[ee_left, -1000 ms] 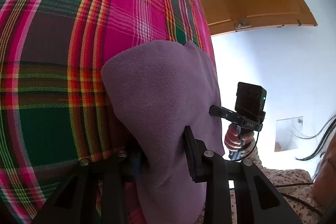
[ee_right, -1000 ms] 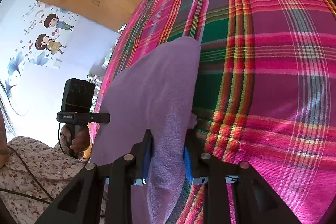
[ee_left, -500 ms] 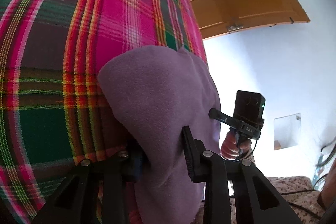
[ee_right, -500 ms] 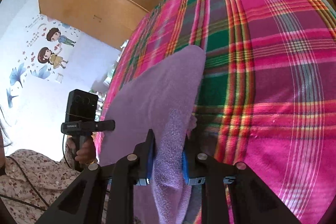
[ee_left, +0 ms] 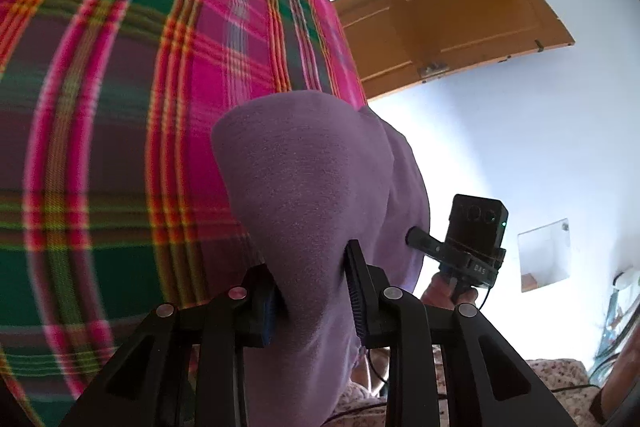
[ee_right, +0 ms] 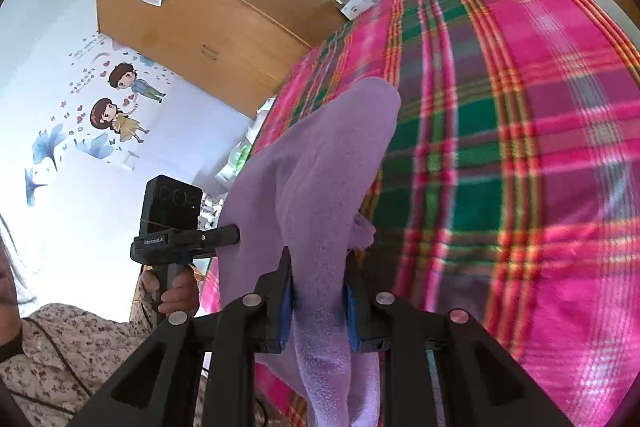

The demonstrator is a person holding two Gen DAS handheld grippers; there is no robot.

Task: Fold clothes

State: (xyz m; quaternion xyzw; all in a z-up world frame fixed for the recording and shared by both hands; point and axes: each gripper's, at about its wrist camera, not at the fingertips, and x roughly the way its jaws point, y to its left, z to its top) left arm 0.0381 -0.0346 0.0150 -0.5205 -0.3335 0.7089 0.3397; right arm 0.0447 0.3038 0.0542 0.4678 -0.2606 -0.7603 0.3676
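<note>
A: The left gripper [ee_left: 312, 291] sat at the bottom centre of its own view, its jaws clamped on a thick bunch of the purple fleece garment [ee_left: 316, 187]. The fabric bulged up out of the grip toward the middle of the frame.

B: And the right gripper [ee_right: 318, 291]?

A: Bottom centre of its view too, jaws pinched on a narrower fold of the same garment, which draped down past the pads and rose to the upper middle. Each gripper also showed in the other's camera, at the garment's far edge, with a hand [ee_right: 176, 293] around the handle.

B: Where was the garment lying?

A: Stretched between the two grippers, above the pink and green plaid bedspread [ee_right: 520, 147]. A wooden wardrobe [ee_right: 208, 19] stood at the upper left of the right view, with cartoon wall stickers [ee_right: 120, 99] below it.
</note>
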